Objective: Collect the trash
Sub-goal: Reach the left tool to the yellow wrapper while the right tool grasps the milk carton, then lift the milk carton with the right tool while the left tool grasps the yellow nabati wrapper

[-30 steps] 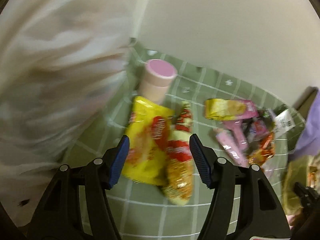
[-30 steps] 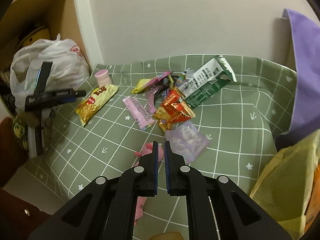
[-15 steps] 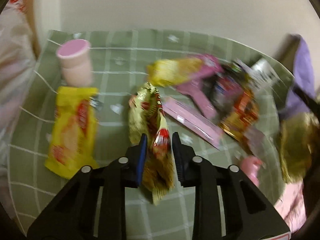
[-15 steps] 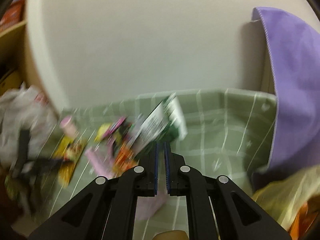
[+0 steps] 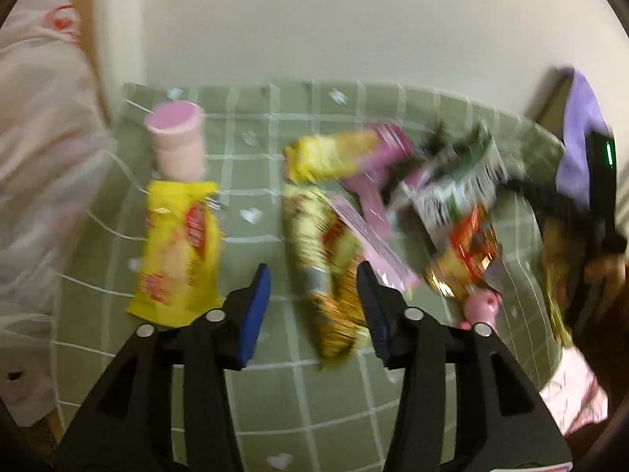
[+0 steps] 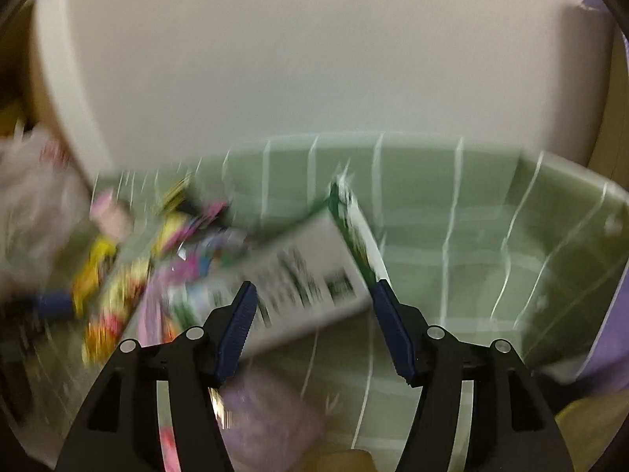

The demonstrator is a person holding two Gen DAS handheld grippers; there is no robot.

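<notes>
Snack wrappers lie on a green checked tablecloth (image 5: 275,385). My left gripper (image 5: 312,306) is open, and a gold and red snack packet (image 5: 326,275) lies loose between its fingers. A yellow packet (image 5: 177,251) lies to its left. My right gripper (image 6: 312,330) is open, its fingers on either side of a white and green milk carton (image 6: 302,275) that lies on the cloth (image 6: 452,259). The carton also shows in the left wrist view (image 5: 456,188). Both views are blurred by motion.
A pink lidded cup (image 5: 177,141) stands at the back left. More wrappers (image 5: 464,251) are heaped at the right, with a small pink toy (image 5: 481,305) near them. A white plastic bag (image 5: 39,157) hangs at the left. A purple cloth (image 6: 613,314) is at the right.
My left gripper, shut on the gold packet half a second ago, has opened and the packet lies free. My right gripper has opened and moved forward to the milk carton.
</notes>
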